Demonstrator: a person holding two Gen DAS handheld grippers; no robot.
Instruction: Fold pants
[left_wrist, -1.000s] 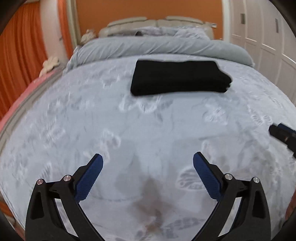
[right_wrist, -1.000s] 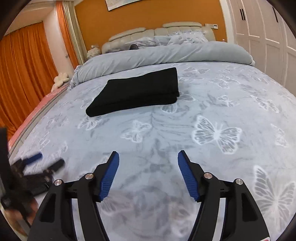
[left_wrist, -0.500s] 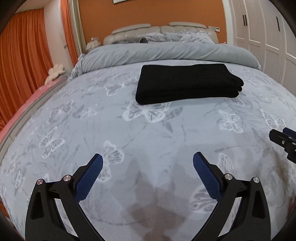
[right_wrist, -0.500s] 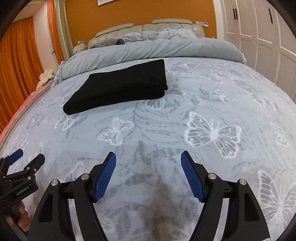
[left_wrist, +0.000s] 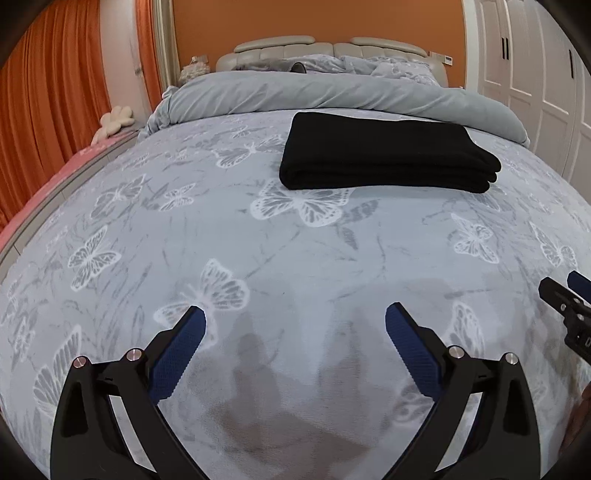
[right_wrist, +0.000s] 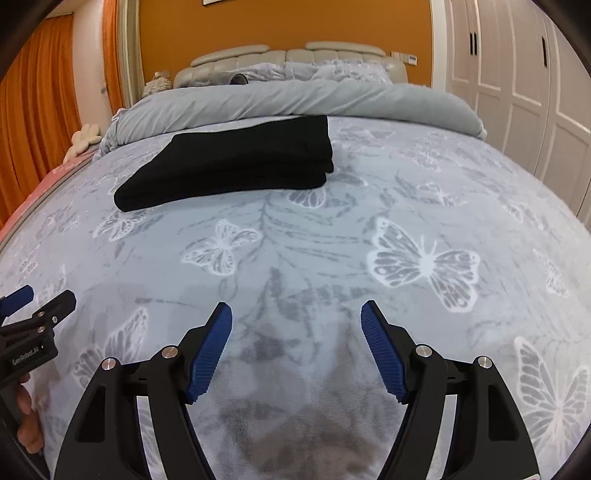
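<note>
The black pants (left_wrist: 384, 151) lie folded into a flat rectangular stack on the grey butterfly-print bedspread (left_wrist: 258, 240), far ahead of both grippers; they also show in the right wrist view (right_wrist: 236, 166). My left gripper (left_wrist: 294, 317) is open and empty, low over the near part of the bed. My right gripper (right_wrist: 296, 312) is open and empty, also over the near bedspread. The right gripper's tip shows at the right edge of the left wrist view (left_wrist: 565, 299), and the left gripper shows at the left edge of the right wrist view (right_wrist: 33, 314).
A rolled grey duvet (left_wrist: 332, 92) lies across the bed behind the pants, before the beige headboard (left_wrist: 332, 48). Orange curtains (left_wrist: 48, 92) hang on the left, and white wardrobe doors (left_wrist: 535, 74) stand on the right. A plush toy (left_wrist: 114, 118) sits by the left bed edge.
Both grippers have stayed open and empty while both views tilted up and steadied. The folded pants have not moved on the bed.
</note>
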